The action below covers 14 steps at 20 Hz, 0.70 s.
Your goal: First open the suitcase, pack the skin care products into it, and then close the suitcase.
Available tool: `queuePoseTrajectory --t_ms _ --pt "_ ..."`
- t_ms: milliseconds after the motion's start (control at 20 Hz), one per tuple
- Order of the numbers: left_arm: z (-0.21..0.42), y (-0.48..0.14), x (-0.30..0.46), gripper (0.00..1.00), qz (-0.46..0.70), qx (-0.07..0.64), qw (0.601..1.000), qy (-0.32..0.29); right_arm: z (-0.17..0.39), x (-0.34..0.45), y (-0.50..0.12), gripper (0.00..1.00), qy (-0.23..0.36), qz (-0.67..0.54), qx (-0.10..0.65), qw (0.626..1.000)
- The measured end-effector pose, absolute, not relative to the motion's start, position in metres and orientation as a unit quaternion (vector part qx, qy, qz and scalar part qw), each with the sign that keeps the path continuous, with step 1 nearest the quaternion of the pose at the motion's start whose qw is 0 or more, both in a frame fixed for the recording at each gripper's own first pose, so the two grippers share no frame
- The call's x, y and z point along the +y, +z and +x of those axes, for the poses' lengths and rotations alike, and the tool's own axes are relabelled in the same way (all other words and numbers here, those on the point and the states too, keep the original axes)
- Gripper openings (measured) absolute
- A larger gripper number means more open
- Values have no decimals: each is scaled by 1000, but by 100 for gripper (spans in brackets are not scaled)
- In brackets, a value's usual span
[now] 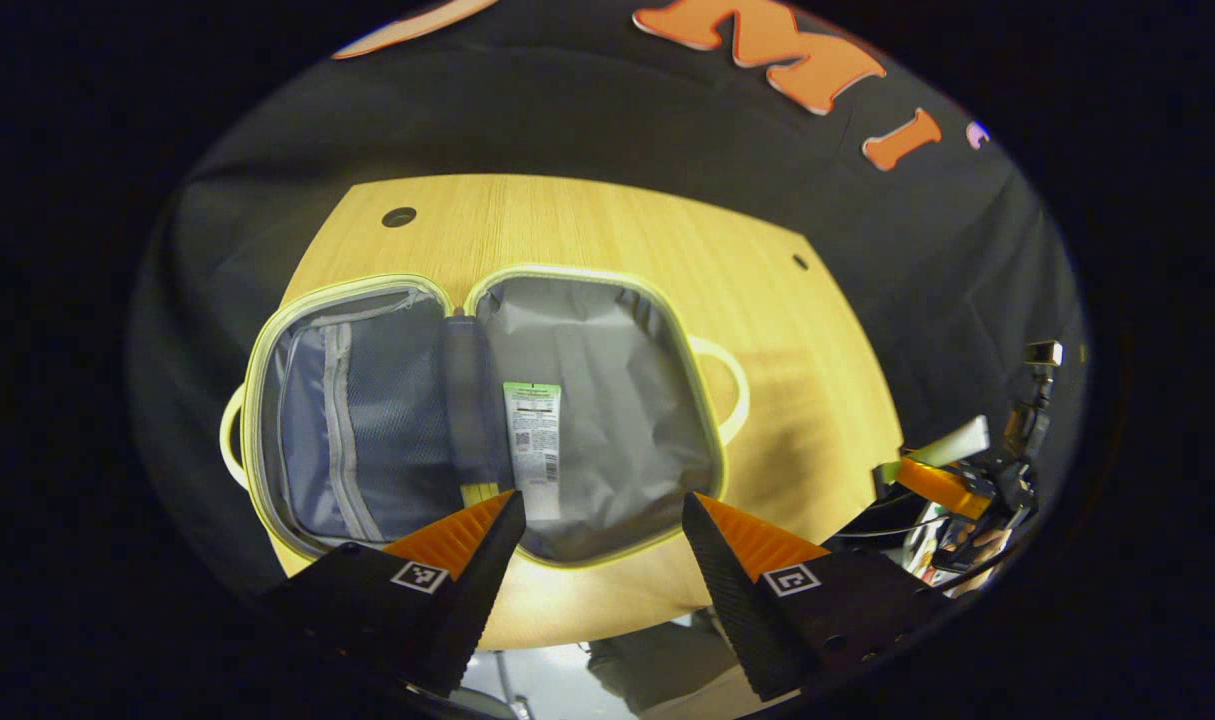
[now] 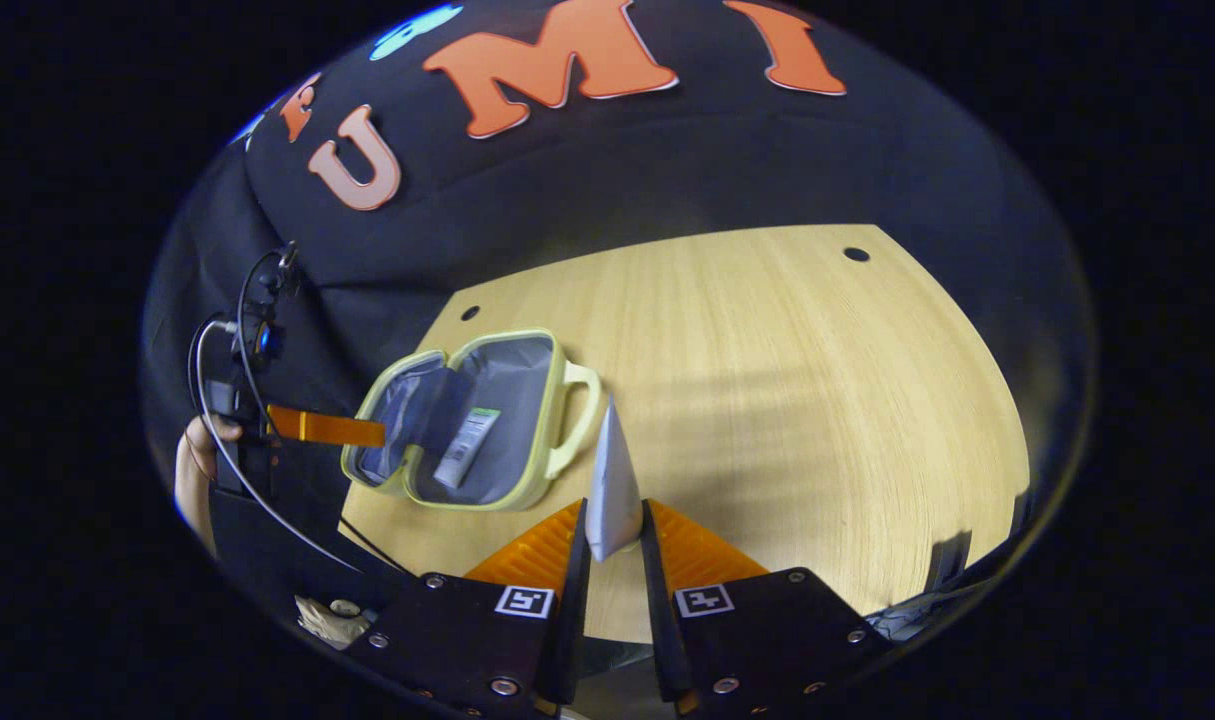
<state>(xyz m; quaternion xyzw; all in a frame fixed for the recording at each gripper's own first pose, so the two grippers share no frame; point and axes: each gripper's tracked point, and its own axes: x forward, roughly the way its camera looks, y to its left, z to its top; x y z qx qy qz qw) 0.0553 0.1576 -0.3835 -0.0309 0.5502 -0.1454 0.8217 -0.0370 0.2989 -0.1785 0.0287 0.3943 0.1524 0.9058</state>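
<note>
Pinching a flat white tube (image 2: 612, 485), my right gripper (image 2: 614, 545) sits right of the soft, grey-lined suitcase (image 1: 607, 400); ahead of my wide left gripper (image 1: 603, 520) lies another tube (image 1: 534, 445) inside it.

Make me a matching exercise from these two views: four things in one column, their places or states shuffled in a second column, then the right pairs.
Things:
1. suitcase
2. labelled tube
3. white tube
4. left hand-held gripper

States:
A. pinched between the fingers of the right hand-held gripper
B. lying inside the suitcase's right half
C. open and holding nothing, above the near edge of the suitcase
D. lying open flat on the wooden table

Pairs: 1-D, 2-B, 3-A, 4-C
</note>
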Motion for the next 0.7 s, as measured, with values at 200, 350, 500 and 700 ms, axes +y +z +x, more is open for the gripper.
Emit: queuePoseTrajectory --t_ms 200,350,500,700 --pt "20 -350 202 98 -62 490 861 -117 -11 366 -168 30 222 4 405 887" --pt "-20 -324 251 98 -64 459 883 -76 -3 418 -180 30 276 -15 439 855" --pt "-53 -313 290 98 -88 428 898 -42 12 463 -211 30 292 -20 482 826" --pt "-102 -310 328 98 -107 422 900 4 13 495 -271 30 263 -7 570 778"
